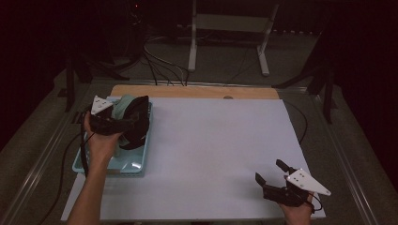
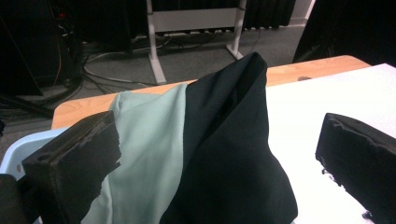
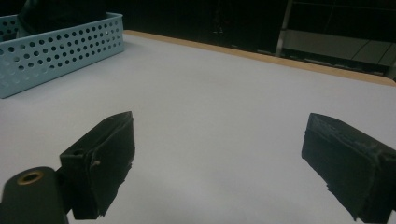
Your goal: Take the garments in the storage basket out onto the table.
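A light blue perforated basket [image 1: 131, 168] stands at the table's left and holds a black cloth [image 1: 138, 133] and a pale green cloth [image 1: 121, 107]. My left gripper [image 1: 133, 124] hovers over the basket, open. In the left gripper view the black cloth [image 2: 233, 140] and the green cloth [image 2: 149, 140] rise in a peak between the wide-apart jaws of that gripper [image 2: 215, 163], touching the left one. My right gripper [image 1: 268, 170] is open near the table's front right corner, low over the bare white sheet, with nothing between its fingers [image 3: 217, 154].
A white sheet [image 1: 211, 150] covers the table, with a wooden strip [image 1: 197, 91] along the far edge. The basket's [image 3: 60, 51] wall shows far off in the right gripper view. Behind the table are a white metal stand [image 1: 230, 23] and floor cables [image 1: 159, 65].
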A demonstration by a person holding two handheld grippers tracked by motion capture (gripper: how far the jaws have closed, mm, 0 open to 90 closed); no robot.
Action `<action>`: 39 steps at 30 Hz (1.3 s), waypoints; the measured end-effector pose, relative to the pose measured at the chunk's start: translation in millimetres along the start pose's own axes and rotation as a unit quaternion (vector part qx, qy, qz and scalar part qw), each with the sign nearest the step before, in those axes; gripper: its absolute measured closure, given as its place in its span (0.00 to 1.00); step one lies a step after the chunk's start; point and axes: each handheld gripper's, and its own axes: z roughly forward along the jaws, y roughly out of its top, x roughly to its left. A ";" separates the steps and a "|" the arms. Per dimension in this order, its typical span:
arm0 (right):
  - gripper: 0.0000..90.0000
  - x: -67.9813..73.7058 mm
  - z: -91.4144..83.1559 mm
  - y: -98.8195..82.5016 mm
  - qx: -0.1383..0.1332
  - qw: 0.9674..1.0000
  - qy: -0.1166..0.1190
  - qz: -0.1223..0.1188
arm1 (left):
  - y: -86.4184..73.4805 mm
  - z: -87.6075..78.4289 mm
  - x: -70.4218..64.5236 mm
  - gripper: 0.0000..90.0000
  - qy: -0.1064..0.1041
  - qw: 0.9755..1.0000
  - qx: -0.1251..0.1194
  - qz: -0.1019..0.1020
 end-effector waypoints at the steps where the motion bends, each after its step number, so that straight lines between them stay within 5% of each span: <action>1: 0.11 -0.1 0.0 0.0 0.000 1.000 0.000 0.000 | -0.1 1.4 -0.6 0.00 0.002 1.000 0.001 -0.001; 15: 0.11 -1.2 0.2 -0.4 0.002 1.000 0.000 0.001 | 3.3 16.9 -9.5 0.00 0.019 1.000 0.007 0.003; 20: 0.11 -2.4 0.5 -0.4 0.005 1.000 0.000 0.003 | 3.2 23.2 -11.4 0.00 0.040 0.999 0.016 0.012; 39: 0.11 -5.6 -1.0 -0.8 0.004 1.000 -0.004 0.006 | -19.3 52.1 -7.2 0.00 0.069 0.994 0.085 0.007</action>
